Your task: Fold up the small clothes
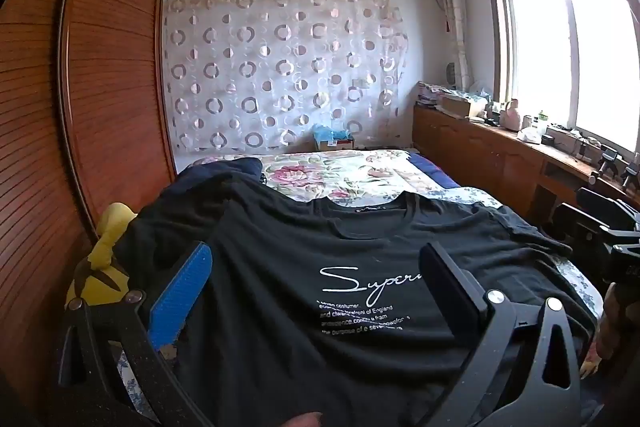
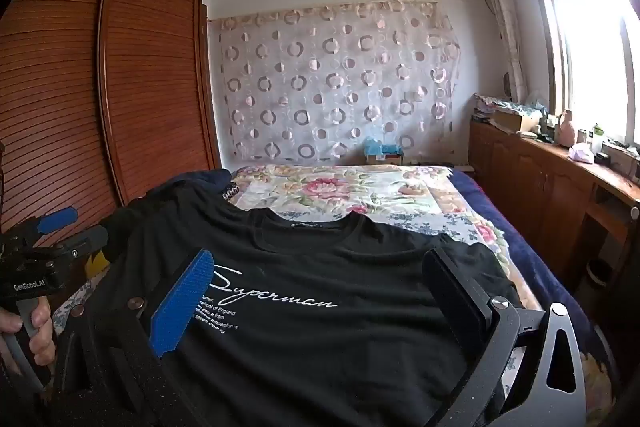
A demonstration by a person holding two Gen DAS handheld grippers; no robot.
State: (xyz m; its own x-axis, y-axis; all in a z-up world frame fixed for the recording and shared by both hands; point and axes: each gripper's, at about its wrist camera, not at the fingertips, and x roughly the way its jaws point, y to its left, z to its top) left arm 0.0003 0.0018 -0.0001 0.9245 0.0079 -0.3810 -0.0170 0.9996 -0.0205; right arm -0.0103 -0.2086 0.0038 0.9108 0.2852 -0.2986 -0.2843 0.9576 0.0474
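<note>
A black T-shirt (image 1: 360, 247) with white "Superman" script lies spread face up on the bed, collar at the far end; it also shows in the right wrist view (image 2: 320, 259). My left gripper (image 1: 316, 259) is open and empty, its fingers held wide above the shirt's chest. My right gripper (image 2: 320, 263) is open and empty too, above the shirt's middle. The left gripper (image 2: 68, 227) appears at the left edge of the right wrist view, held by a hand. The right gripper's body (image 1: 608, 227) shows at the right edge of the left wrist view.
The bed has a floral cover (image 2: 352, 195) beyond the shirt. A dark garment (image 1: 216, 171) lies at the far left. A yellow plush toy (image 1: 104, 259) sits by the wooden wardrobe (image 1: 100, 87) on the left. A cluttered wooden cabinet (image 2: 552, 179) runs under the window on the right.
</note>
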